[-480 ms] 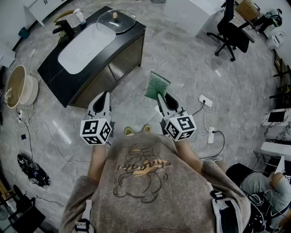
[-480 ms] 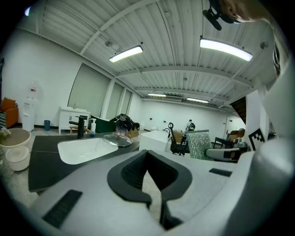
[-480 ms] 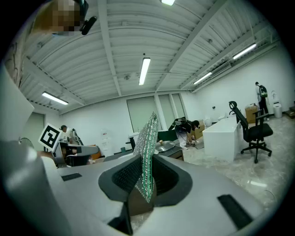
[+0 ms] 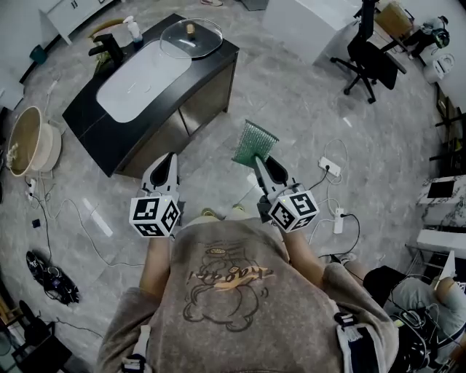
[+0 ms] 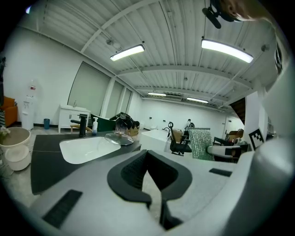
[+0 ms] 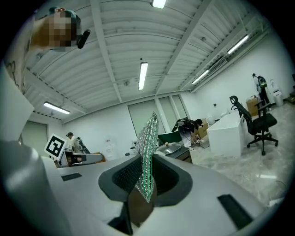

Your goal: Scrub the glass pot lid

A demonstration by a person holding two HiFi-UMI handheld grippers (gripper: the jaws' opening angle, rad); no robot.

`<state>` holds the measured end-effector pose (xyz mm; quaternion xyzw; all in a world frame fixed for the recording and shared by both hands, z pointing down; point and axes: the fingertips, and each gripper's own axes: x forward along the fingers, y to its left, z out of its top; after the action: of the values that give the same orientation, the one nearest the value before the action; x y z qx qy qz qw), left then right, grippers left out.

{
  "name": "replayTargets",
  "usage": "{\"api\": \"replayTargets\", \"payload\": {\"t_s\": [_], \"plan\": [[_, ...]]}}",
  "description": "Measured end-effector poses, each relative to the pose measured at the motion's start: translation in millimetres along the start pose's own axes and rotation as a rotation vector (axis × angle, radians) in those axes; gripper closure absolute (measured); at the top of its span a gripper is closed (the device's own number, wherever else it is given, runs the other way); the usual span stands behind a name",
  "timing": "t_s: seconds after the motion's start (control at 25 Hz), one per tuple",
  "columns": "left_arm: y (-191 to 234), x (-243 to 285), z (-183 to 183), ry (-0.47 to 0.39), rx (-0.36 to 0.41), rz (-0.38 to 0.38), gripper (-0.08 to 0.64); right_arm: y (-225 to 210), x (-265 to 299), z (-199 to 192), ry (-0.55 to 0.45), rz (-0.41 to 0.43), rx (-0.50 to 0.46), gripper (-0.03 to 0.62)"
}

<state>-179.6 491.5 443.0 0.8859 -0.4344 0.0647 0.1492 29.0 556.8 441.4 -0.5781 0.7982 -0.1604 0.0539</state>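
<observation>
The glass pot lid (image 4: 191, 36) with its wooden knob lies on the far corner of a black counter (image 4: 87, 120), beside the white sink (image 4: 142, 69). It also shows as the lid (image 5: 119, 138) in the left gripper view and as the lid (image 6: 169, 147) in the right gripper view. My left gripper (image 4: 169, 157) is shut and empty, held over the floor well short of the counter. My right gripper (image 4: 257, 162) is shut on a green scouring cloth (image 4: 255, 143), which stands upright between the jaws as the cloth (image 6: 146, 156).
A black faucet (image 4: 108, 45) and a soap bottle (image 4: 133, 29) stand behind the sink. A round basin (image 4: 29, 138) sits on the floor at left. Cables and a power strip (image 4: 329, 162) lie at right. An office chair (image 4: 371, 55) and white table (image 4: 313, 22) stand beyond.
The counter with the lid has shifted slightly nearer in the head view. Both grippers hold the same pose, the cloth still clamped in the right one.
</observation>
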Motion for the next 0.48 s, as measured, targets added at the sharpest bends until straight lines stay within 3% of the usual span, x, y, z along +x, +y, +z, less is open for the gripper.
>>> {"api": "replayTargets", "payload": {"t_s": [0.48], "plan": [[29.9,22.9,0.1,0.008,0.014,-0.039,0.551,-11.4,28.4,-9.5,-0.002,-0.093,-0.048,0.503]]}}
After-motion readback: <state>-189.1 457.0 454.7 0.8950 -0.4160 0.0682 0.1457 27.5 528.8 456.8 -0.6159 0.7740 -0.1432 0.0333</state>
